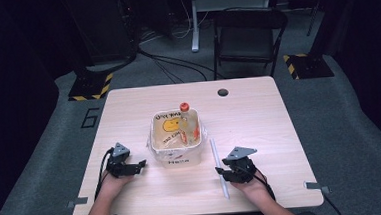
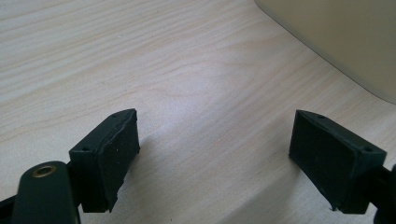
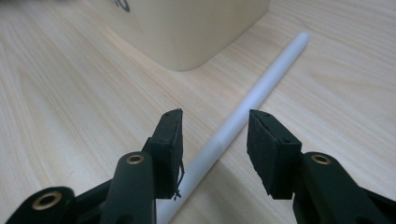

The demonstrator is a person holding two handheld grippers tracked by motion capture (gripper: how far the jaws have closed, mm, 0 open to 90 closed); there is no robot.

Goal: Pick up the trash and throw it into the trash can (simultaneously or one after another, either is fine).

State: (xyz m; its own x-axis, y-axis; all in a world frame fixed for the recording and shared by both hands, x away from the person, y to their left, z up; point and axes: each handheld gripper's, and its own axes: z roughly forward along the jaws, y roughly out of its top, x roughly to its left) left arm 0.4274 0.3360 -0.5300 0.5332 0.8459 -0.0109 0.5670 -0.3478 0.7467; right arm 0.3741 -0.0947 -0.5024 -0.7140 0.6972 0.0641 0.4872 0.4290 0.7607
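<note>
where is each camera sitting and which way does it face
High view: above the person's side, looking forward and down on the table, tub, white stick; forearms and both hand-held grippers show.
Left gripper view: rides the left hand-held gripper, facing bare tabletop and the tub's side; jaws apart.
Right gripper view: rides the right hand-held gripper, its jaws straddling the stick without touching.
All three share the tub.

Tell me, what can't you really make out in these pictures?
- Writing on the tub: too small in the high view.
- Bottle contents: blurred in the high view.
- White rod: its near end is hidden behind the right gripper in the right gripper view.
- Tub in the left gripper view: cut off by the edge.
</note>
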